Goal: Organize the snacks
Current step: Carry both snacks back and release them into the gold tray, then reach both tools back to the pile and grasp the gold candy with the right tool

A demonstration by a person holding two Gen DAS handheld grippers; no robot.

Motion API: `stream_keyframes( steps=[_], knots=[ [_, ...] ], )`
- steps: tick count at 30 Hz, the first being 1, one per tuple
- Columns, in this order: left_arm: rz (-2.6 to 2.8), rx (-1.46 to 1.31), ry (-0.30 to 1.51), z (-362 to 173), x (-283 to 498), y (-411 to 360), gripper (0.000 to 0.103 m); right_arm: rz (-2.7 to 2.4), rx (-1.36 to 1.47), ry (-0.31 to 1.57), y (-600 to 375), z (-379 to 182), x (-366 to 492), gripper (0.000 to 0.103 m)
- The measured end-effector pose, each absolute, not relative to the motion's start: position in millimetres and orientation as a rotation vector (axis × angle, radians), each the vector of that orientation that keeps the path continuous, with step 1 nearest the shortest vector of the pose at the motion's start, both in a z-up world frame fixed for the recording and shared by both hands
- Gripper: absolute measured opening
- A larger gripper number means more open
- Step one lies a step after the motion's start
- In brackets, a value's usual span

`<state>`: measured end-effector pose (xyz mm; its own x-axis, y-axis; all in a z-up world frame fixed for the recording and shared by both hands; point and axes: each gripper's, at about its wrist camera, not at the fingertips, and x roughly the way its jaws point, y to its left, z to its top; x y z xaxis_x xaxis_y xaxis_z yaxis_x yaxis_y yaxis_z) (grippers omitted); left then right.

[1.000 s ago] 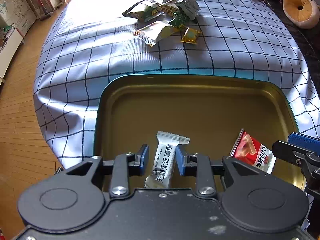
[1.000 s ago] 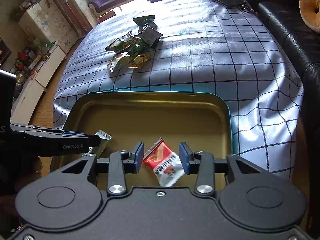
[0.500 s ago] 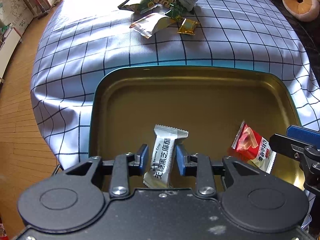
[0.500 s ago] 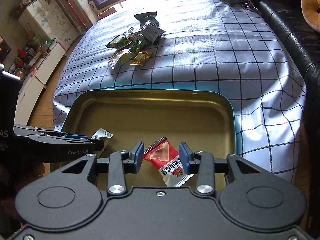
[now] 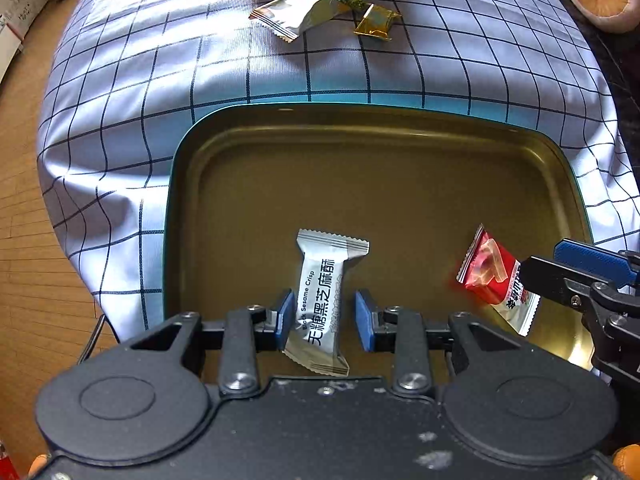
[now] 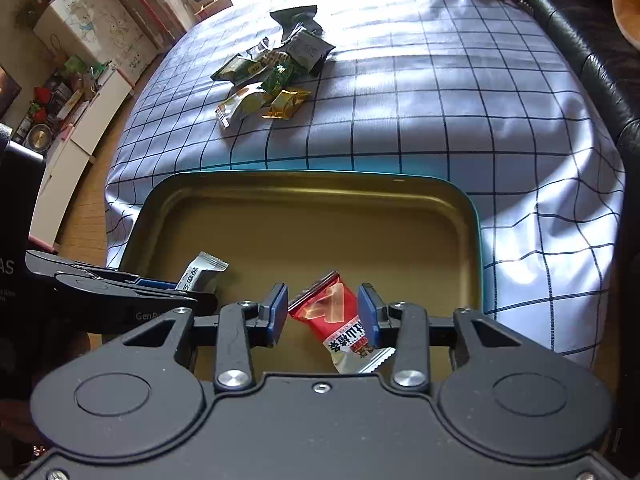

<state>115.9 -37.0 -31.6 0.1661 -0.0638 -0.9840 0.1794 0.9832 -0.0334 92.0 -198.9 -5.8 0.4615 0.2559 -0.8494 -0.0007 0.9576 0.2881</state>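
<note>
The left gripper (image 5: 325, 316) pointed down, its blue pads (image 5: 285, 316) opening, with a gap showing on the right side. The right gripper (image 6: 322, 312) angled downward beside it, jaws parted and steady; its right pad (image 6: 368, 314) appeared to touch what lay between, the left pad clear.

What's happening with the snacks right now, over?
Left gripper opening, white sesame crisp packet loose between its jaws. Right gripper around red snack packet, grip unclear. Both packets over gold tray. Snack pile waiting on tablecloth. Nothing blocking.
</note>
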Motion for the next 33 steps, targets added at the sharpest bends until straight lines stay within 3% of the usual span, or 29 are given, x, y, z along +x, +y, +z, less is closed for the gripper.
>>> stream_keyframes(
  steps=[8,14,25,33],
  knots=[
    [-0.172,0.113,1.410,-21,139,-30,0.035,0.194,0.286,1.135,-201,-3,112,0.048],
    [-0.154,0.138,1.349,-6,157,-27,0.036,0.176,0.269,1.105,-204,7,127,0.049],
    [-0.029,0.222,1.081,17,197,-29,0.036,0.097,0.257,1.003,-206,18,164,0.049],
    [0.003,0.186,1.078,6,224,-17,0.036,0.079,0.274,0.989,-202,13,190,0.049]
  ],
)
